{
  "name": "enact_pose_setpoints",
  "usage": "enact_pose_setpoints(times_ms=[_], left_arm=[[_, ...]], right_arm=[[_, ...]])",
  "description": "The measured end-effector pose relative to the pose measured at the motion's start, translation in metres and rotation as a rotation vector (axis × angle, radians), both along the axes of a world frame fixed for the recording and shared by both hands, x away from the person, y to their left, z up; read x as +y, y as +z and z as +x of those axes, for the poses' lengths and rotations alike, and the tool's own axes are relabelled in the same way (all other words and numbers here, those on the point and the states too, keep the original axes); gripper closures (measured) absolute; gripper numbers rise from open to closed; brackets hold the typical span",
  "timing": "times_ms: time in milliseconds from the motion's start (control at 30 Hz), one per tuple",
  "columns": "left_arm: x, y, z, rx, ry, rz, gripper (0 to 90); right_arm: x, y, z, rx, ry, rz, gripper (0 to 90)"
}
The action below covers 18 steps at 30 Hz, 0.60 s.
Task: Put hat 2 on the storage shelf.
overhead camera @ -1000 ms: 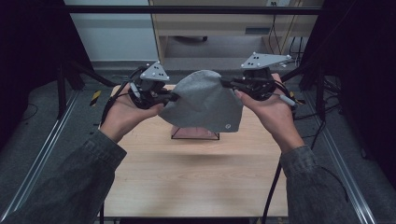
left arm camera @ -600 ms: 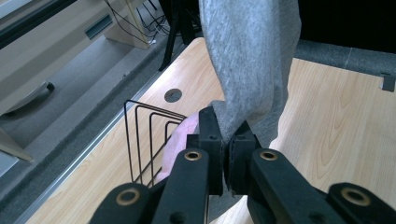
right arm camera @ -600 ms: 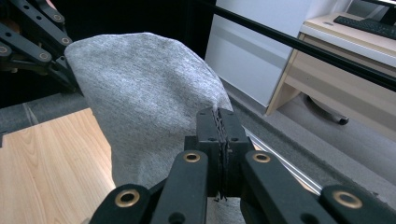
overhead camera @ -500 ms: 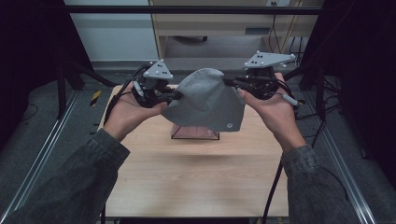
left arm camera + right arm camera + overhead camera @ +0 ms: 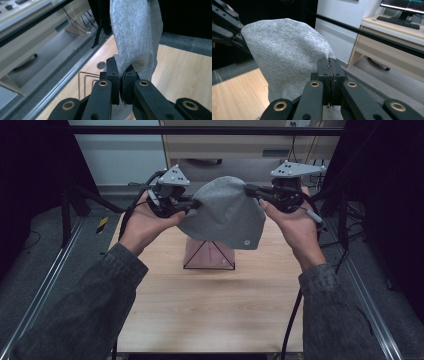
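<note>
A grey knit beanie point(image 5: 225, 215) hangs in the air above the wooden table point(image 5: 210, 310), stretched between both grippers. My left gripper point(image 5: 192, 205) is shut on the beanie's left edge, my right gripper point(image 5: 248, 190) on its upper right edge. In the left gripper view the grey fabric point(image 5: 135, 32) is pinched between the black jaws of the left gripper point(image 5: 121, 72). Seen from the right gripper view, the beanie point(image 5: 287, 57) spreads leftward from the right gripper point(image 5: 329, 65), whose jaws clamp its edge. The left gripper point(image 5: 239, 37) holds the far side there.
A pinkish wire-framed stand point(image 5: 209, 256) sits on the table right under the beanie. A desk point(image 5: 392, 42) with a keyboard and monitor is beyond the table. A black frame bar point(image 5: 210, 130) crosses overhead. Cables trail from both grippers.
Both hands have lifted the beanie a little higher above the stand, still stretched between the two grippers.
</note>
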<state>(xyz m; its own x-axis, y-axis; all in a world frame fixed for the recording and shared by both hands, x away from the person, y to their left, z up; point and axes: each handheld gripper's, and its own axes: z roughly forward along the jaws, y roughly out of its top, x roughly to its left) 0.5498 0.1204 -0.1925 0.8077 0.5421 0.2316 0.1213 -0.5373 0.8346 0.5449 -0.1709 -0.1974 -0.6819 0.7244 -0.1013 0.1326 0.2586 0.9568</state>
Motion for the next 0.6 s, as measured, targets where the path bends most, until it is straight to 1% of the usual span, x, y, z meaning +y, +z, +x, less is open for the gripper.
enact_pose_setpoints(times_ms=[100, 233, 300, 400, 433, 500, 533, 600], left_arm=[[0.000, 0.001, 0.009, -0.012, 0.015, -0.012, 87.5], [0.000, 0.001, 0.019, -0.036, 0.030, 0.001, 87.5], [-0.002, 0.002, 0.023, -0.046, 0.031, -0.004, 87.5], [-0.005, 0.003, 0.030, -0.071, 0.038, -0.002, 87.5], [-0.006, 0.002, 0.032, -0.079, 0.041, -0.013, 87.5], [-0.008, -0.001, 0.036, -0.084, 0.042, -0.019, 87.5], [-0.008, -0.002, 0.039, -0.082, 0.046, -0.032, 87.5], [-0.008, -0.004, 0.043, -0.078, 0.053, -0.044, 87.5]], right_arm=[[-0.001, 0.001, 0.009, -0.009, -0.012, 0.019, 89.5], [0.000, 0.001, 0.018, -0.018, -0.029, 0.014, 89.5], [0.000, 0.000, 0.023, -0.024, -0.035, 0.020, 89.5], [-0.001, -0.001, 0.030, -0.023, -0.050, 0.024, 89.5], [-0.001, -0.001, 0.032, -0.024, -0.056, 0.024, 89.5], [-0.001, -0.002, 0.036, -0.024, -0.064, 0.036, 89.5], [-0.001, -0.002, 0.038, -0.022, -0.071, 0.041, 89.5], [-0.002, -0.003, 0.043, -0.023, -0.077, 0.050, 89.5]])
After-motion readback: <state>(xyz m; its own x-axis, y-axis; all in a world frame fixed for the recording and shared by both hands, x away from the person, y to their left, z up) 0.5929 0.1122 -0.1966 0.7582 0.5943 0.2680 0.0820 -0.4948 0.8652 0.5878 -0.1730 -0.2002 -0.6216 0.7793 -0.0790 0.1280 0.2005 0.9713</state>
